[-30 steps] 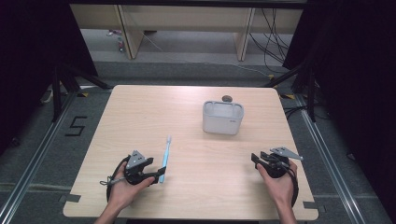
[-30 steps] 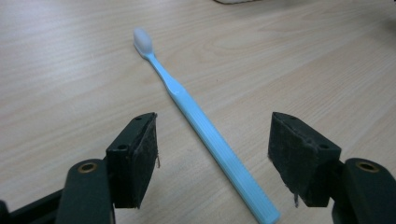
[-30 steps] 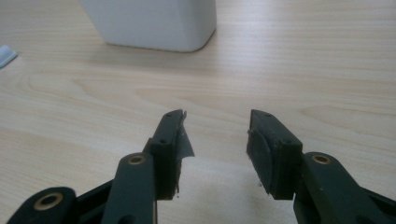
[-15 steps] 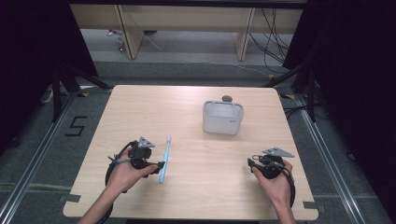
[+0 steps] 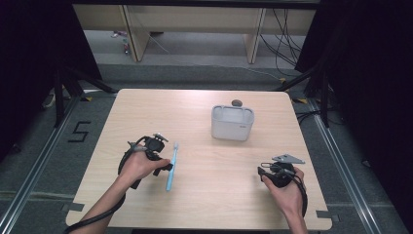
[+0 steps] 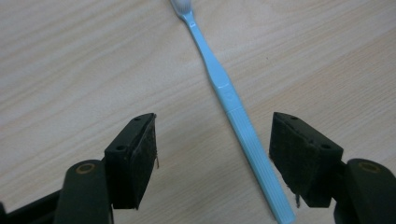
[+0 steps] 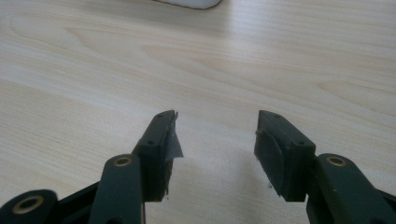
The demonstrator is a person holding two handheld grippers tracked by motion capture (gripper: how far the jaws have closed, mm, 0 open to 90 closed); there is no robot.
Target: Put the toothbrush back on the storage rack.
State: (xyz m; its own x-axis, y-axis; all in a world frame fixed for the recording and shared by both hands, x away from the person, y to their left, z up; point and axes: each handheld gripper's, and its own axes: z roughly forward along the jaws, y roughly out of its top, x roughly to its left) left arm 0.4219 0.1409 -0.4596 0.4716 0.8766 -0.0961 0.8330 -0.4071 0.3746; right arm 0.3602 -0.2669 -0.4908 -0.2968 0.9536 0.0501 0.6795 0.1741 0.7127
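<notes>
Hovering the left claw [image 6: 212,154], jaws apart, over the blue toothbrush [image 6: 233,112] on the counter [image 5: 146,112], I'd centre on the ribbed handle before clamping.

Lab: black curtains [image 5: 29,58], floor rails [image 5: 34,161], loose cables [image 5: 282,34], numbered floor marking [image 5: 80,132]
</notes>
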